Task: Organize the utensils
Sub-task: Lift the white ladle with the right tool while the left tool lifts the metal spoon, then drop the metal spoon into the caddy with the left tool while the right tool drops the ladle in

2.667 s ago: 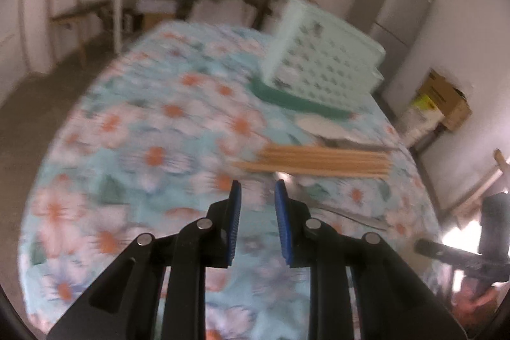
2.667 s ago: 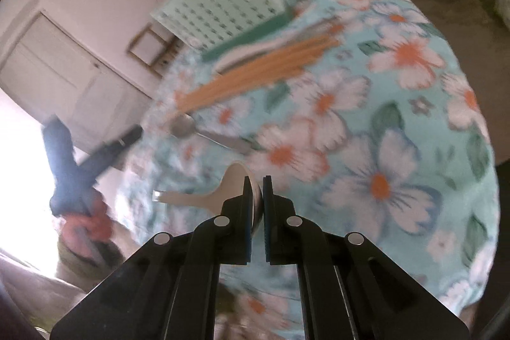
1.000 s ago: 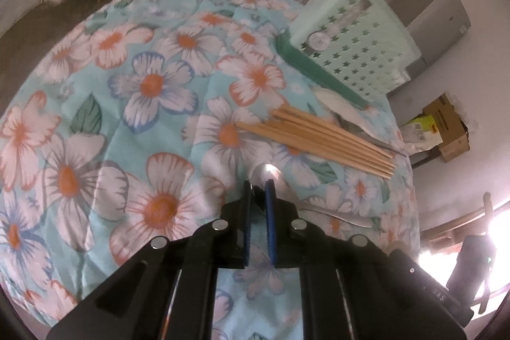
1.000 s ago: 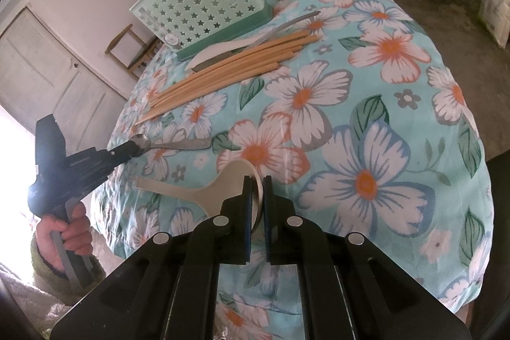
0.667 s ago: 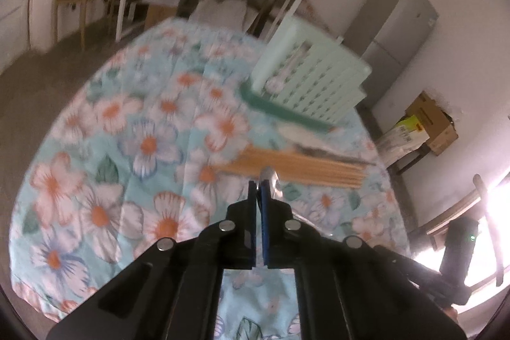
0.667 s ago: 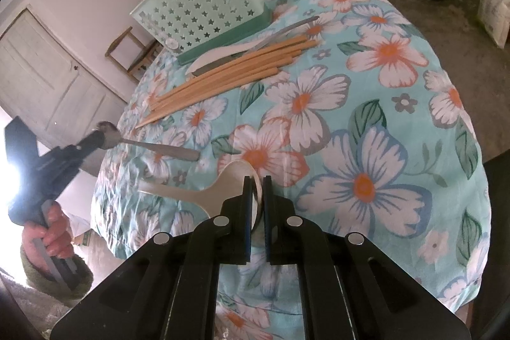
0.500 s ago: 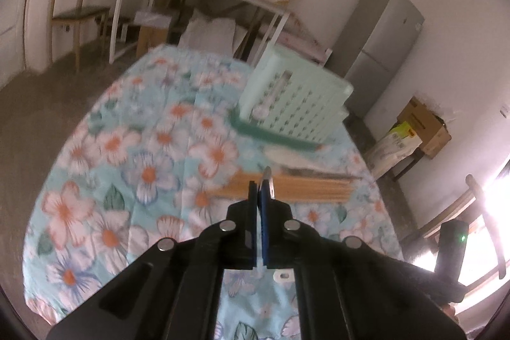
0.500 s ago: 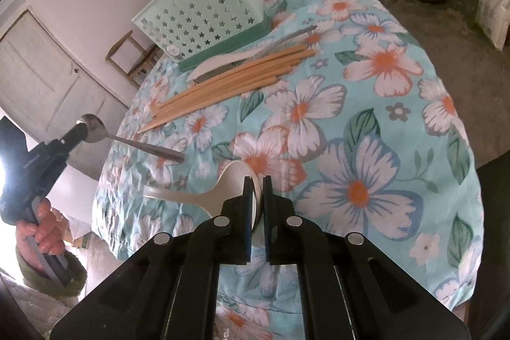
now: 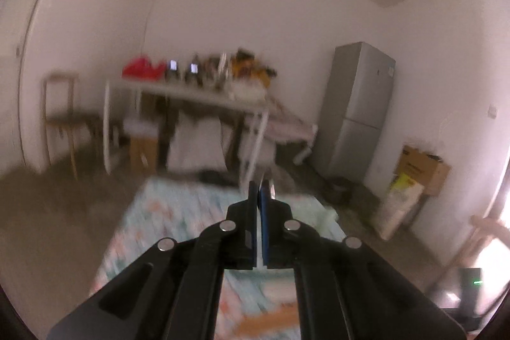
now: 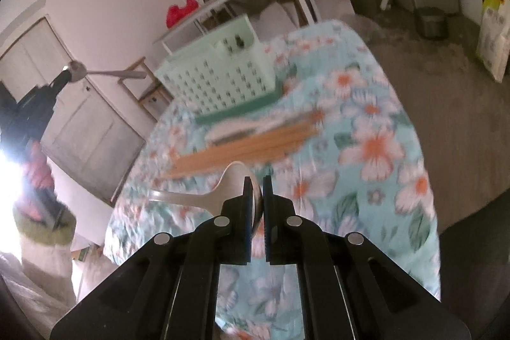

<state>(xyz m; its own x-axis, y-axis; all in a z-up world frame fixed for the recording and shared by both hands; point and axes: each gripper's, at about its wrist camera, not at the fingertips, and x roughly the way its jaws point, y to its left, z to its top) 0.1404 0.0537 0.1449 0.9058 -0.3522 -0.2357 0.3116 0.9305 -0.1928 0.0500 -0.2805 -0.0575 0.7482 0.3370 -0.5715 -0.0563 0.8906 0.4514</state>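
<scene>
My left gripper [image 9: 258, 190] is shut on a metal spoon [image 9: 271, 189], of which only the bowl's edge shows past the tips. In the right wrist view that left gripper [image 10: 65, 75] hangs high at the left, and the metal spoon [image 10: 105, 73] sticks out level to the right. My right gripper [image 10: 256, 184] is shut on the bowl of a pale spoon [image 10: 204, 196], raised above the floral tablecloth [image 10: 376, 148]. A mint star-holed basket [image 10: 220, 82] stands at the table's far end. Several wooden chopsticks [image 10: 245, 145] lie in front of it, with a white spoon [image 10: 242, 125] beside them.
A person's hand and sleeve [image 10: 35, 168] hold the left gripper at the table's left edge. Behind the table stand a white bench with clutter [image 9: 191, 91], a grey fridge [image 9: 357, 110], a wooden chair [image 9: 63, 117] and cardboard boxes [image 9: 420, 168]. A metal bin [image 10: 430, 21] sits on the floor.
The left gripper shut on the metal spoon and lifted it well above the table, tilting up towards the room. The right gripper has risen a little with the pale spoon.
</scene>
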